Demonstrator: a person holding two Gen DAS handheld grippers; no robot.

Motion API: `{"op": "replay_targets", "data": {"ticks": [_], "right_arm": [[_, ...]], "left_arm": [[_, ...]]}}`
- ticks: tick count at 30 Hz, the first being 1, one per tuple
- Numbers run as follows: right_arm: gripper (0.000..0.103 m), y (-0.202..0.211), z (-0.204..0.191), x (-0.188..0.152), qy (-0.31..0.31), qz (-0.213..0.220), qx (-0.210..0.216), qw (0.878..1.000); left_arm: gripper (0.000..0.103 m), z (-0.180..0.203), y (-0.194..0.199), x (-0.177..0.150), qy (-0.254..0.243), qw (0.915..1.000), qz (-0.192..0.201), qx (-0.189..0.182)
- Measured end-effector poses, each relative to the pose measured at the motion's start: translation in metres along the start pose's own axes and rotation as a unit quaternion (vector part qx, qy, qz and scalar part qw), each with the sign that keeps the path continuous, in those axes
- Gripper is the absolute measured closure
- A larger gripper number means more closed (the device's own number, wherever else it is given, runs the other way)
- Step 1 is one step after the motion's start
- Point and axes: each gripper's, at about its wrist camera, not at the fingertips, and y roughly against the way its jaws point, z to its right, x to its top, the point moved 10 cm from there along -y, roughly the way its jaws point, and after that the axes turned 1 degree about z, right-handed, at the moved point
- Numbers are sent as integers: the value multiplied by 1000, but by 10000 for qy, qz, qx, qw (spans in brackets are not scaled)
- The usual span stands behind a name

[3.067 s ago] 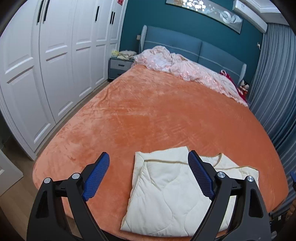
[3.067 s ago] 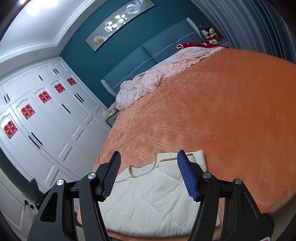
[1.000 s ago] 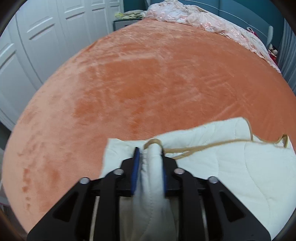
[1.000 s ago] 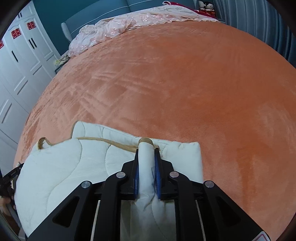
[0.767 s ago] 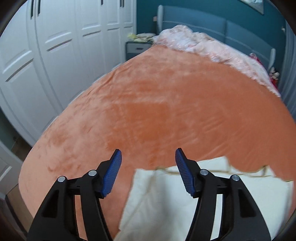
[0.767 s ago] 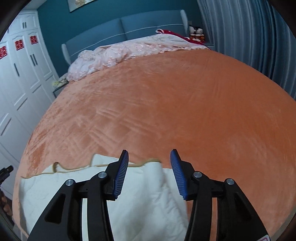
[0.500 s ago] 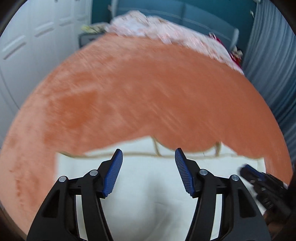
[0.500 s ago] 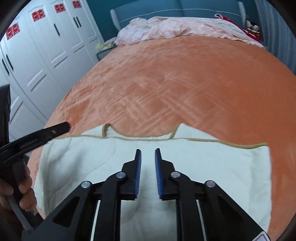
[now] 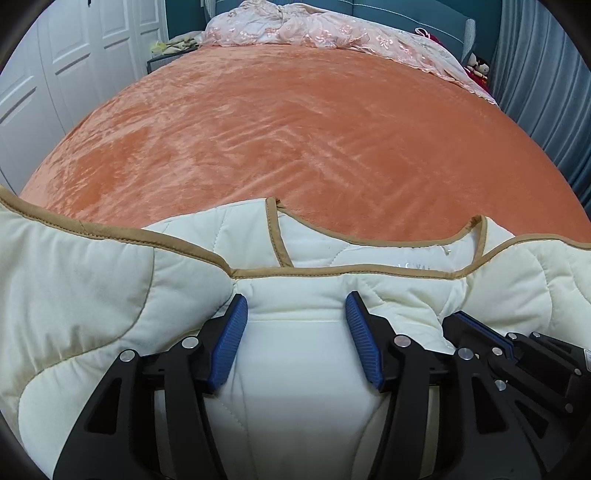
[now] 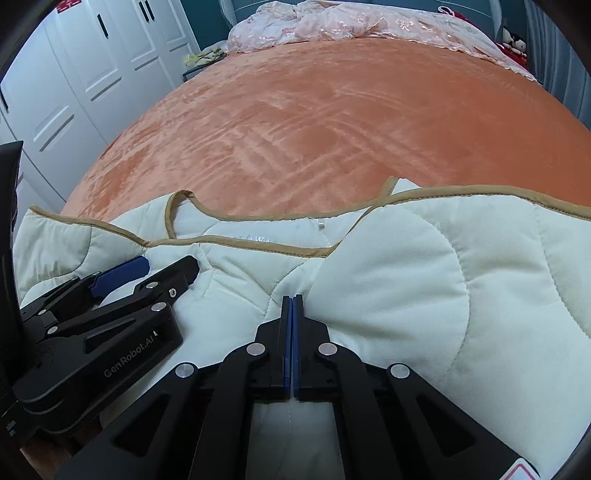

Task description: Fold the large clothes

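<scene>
Cream quilted garment on the orange bed; left gripper jaws apart over a fold, right gripper jaws fully closed, empty.

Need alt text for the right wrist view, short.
Right tool shut, its tip against a cream quilted garment with tan piping that lies on an orange bedspread; whether it pinches fabric is unclear. The left tool lies on the garment at the left. Beyond are a pink quilt and white wardrobe doors.
</scene>
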Motion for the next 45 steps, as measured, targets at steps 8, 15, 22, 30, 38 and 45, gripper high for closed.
{"op": "replay_targets", "data": {"ticks": [8,15,22,30,38,45], "right_arm": [[103,-9,-1,4,-60,83,64,9999],[103,-12,-1,6,-63,148,78,9998],[103,-14,0,7,-76,161,97,9998],[103,-14,0,7,-64,170,89,9998],[103,-15,0,8,-58,178,89,9998],[103,-18,1,10,-70,188,89,9998]], "left_arm": [[47,3,-4,1,3,9998,161,75],[46,3,-5,1,-13,9997,222,116],[46,3,-5,1,-33,9996,252,157],[45,4,-6,1,-45,9995,275,178],[45,5,-5,1,-68,9992,309,238],[45,5,-6,2,-79,9992,299,268]]}}
